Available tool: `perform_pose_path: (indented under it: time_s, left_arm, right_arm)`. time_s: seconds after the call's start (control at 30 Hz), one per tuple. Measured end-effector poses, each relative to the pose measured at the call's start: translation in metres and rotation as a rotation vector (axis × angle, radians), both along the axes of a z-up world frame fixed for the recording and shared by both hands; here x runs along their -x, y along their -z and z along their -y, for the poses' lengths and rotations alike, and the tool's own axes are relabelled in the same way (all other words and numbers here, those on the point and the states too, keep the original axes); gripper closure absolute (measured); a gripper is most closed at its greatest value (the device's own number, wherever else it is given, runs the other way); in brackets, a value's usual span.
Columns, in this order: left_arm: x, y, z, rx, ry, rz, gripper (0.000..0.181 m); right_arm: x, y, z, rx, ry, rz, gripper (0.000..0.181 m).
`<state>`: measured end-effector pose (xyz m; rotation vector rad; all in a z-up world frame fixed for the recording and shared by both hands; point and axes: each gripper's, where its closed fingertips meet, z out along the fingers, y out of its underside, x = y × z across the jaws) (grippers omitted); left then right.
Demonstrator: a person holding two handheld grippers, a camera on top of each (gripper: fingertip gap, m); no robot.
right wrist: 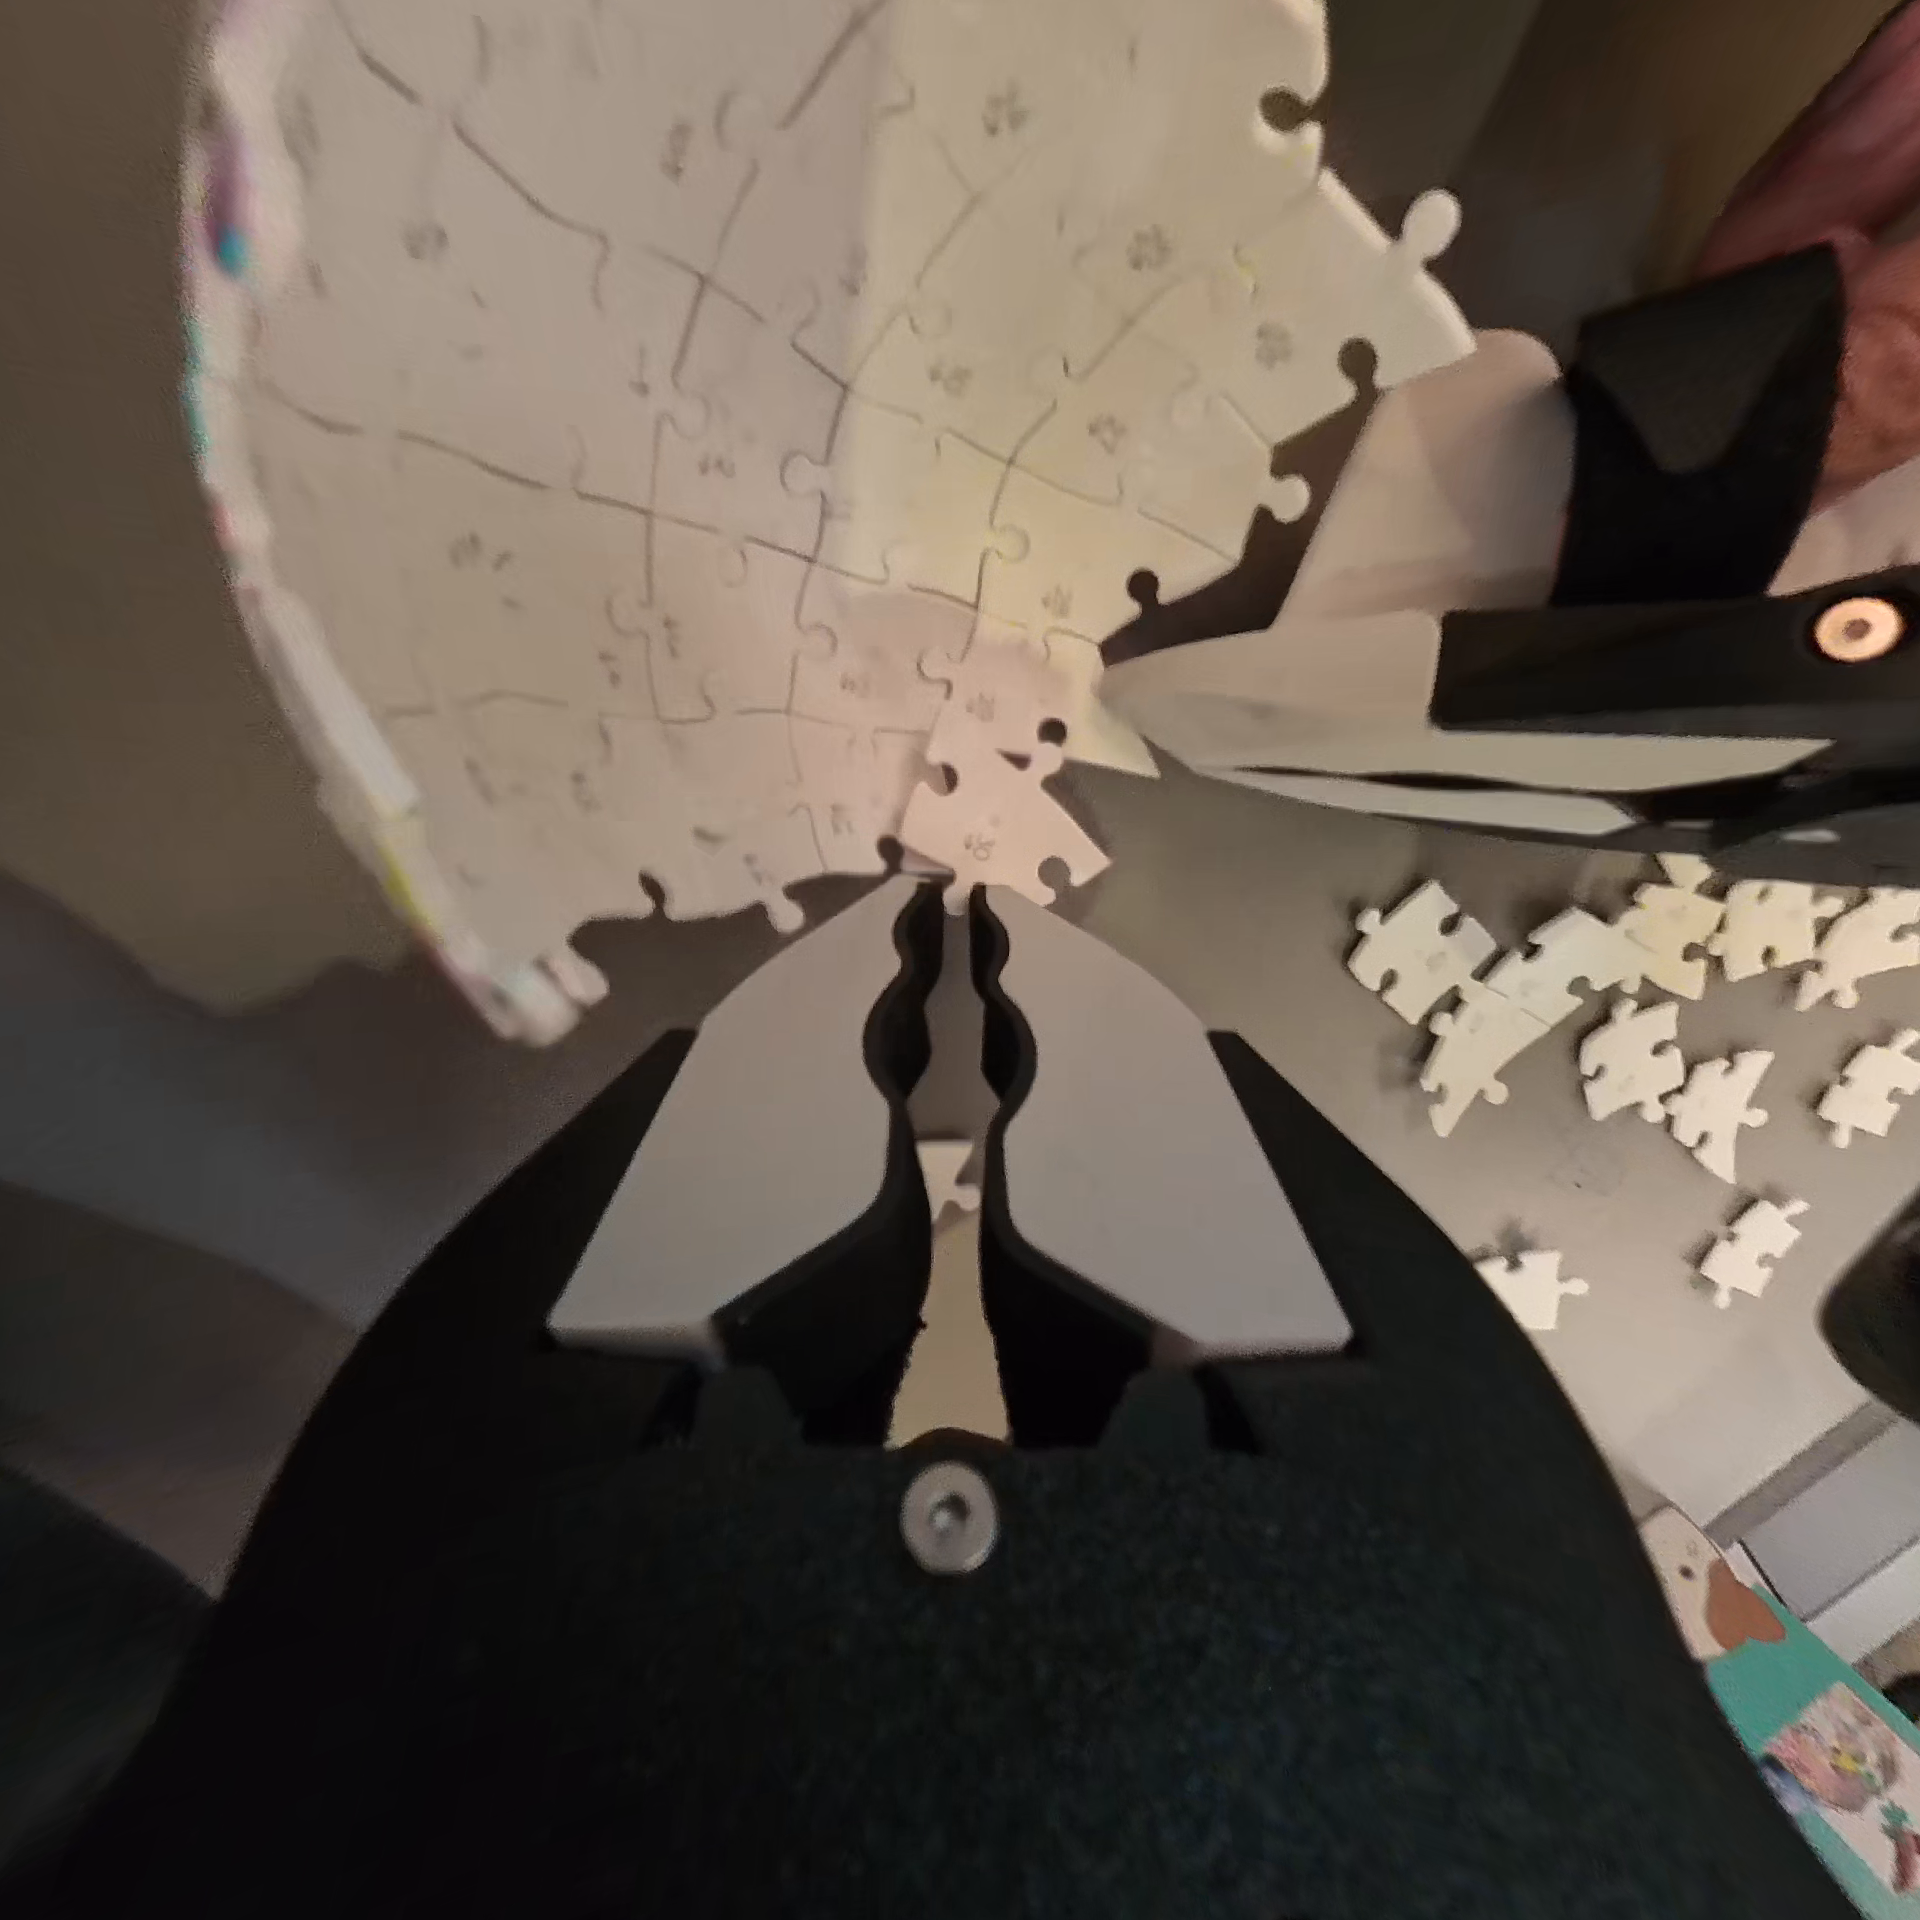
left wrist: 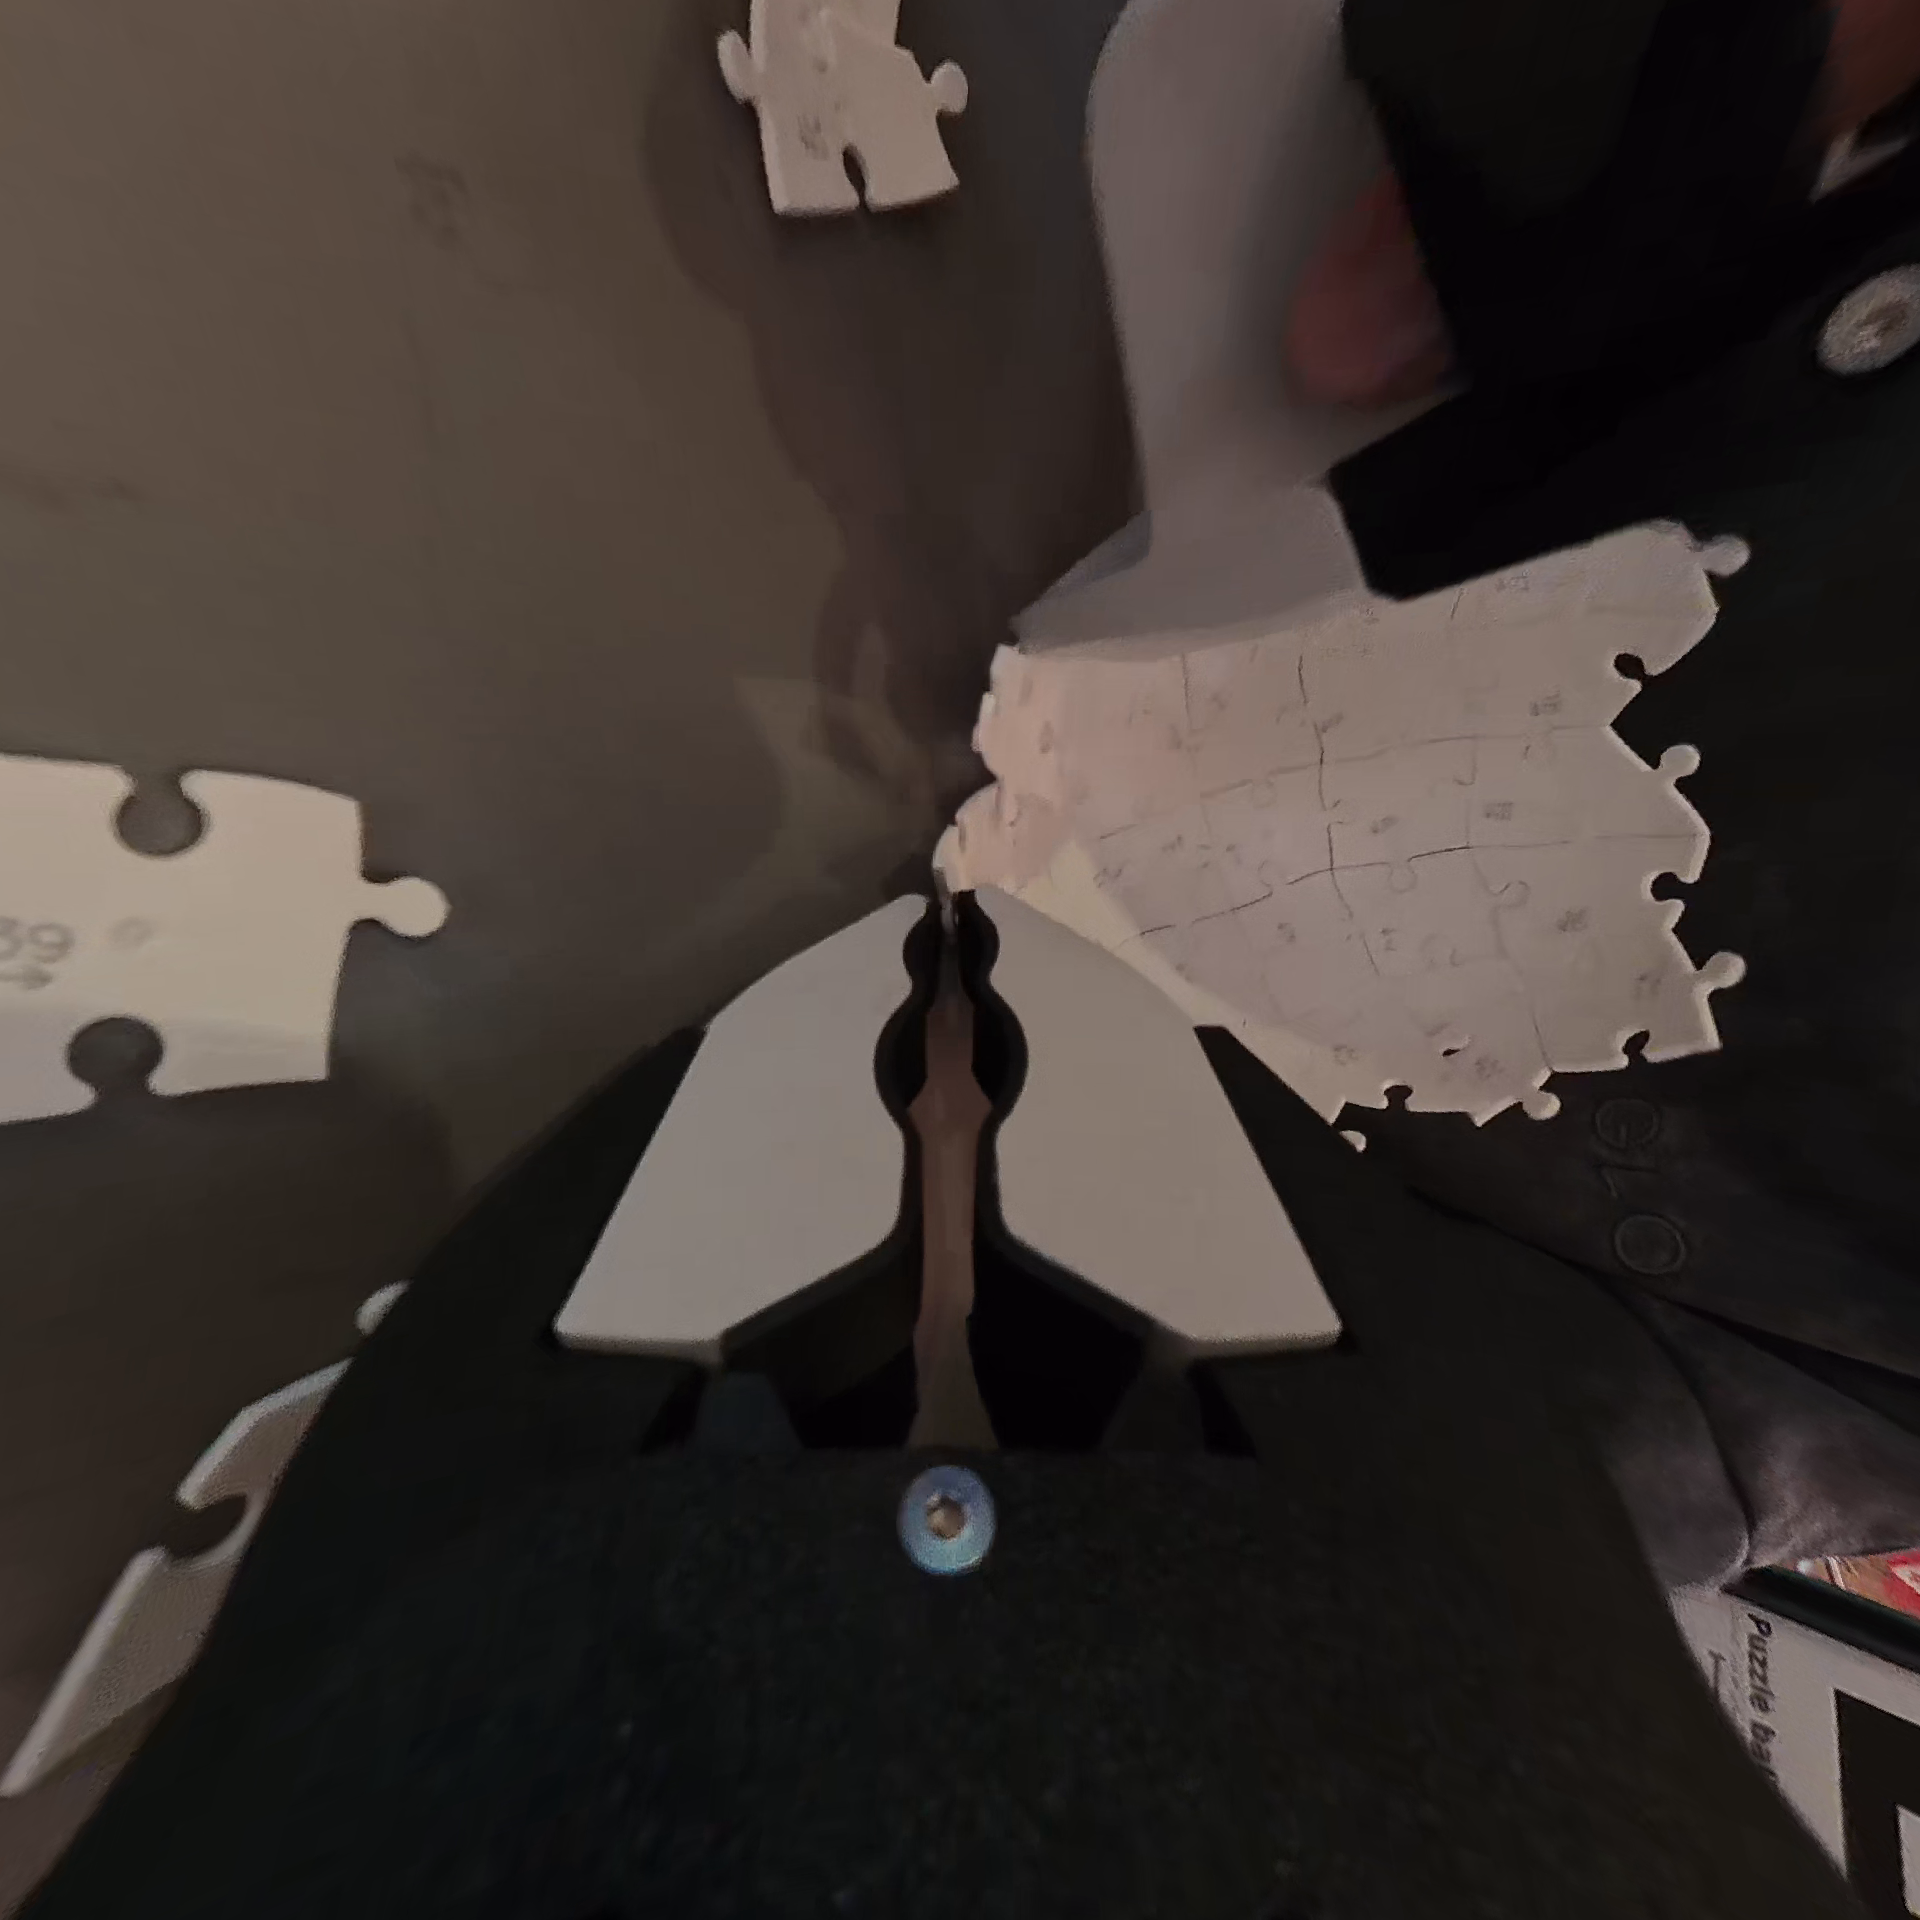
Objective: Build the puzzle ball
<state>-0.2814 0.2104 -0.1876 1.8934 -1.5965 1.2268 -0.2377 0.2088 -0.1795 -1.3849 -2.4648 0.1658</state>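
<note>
A part-built white puzzle ball shell point(right wrist: 675, 416), its inner side showing, is held in the air; it also shows in the left wrist view point(left wrist: 1351, 831). My left gripper point(left wrist: 951, 906) is shut on the shell's edge and reaches in from the right in the right wrist view point(right wrist: 1122, 727). My right gripper point(right wrist: 951, 899) is shut on the tab of one loose white puzzle piece point(right wrist: 997, 821), which rests tilted against the shell's lower edge beside the left gripper's tip. The right gripper shows blurred at the upper right of the left wrist view point(left wrist: 1195, 436), over the shell's top edge.
Several loose white pieces point(right wrist: 1662, 1039) lie scattered on the grey table at the right. More pieces lie below the left gripper: one far point(left wrist: 831, 104), one at the left point(left wrist: 208, 935). A puzzle box point(left wrist: 1818, 1714) sits at the lower right; it also shows in the right wrist view point(right wrist: 1818, 1714). About 5 cm separates my left fingertips from my right.
</note>
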Motion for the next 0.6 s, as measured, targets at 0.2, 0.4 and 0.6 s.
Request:
perform_pose_path:
  time_s: [0.2,0.4,0.6]
  left_arm:
    - [0.003,0.0,0.006,0.04,0.088,-0.069,0.179]
    - [0.013,-0.002,0.005,0.019,0.238,-0.206,0.179]
    - [0.012,0.0,0.009,0.039,0.314,-0.263,0.179]
  right_arm:
    - [0.004,0.004,0.005,-0.046,-0.075,0.007,0.176]
    - [0.005,0.003,0.005,-0.07,-0.074,0.014,0.176]
    - [0.009,0.006,0.006,-0.049,-0.09,-0.01,0.176]
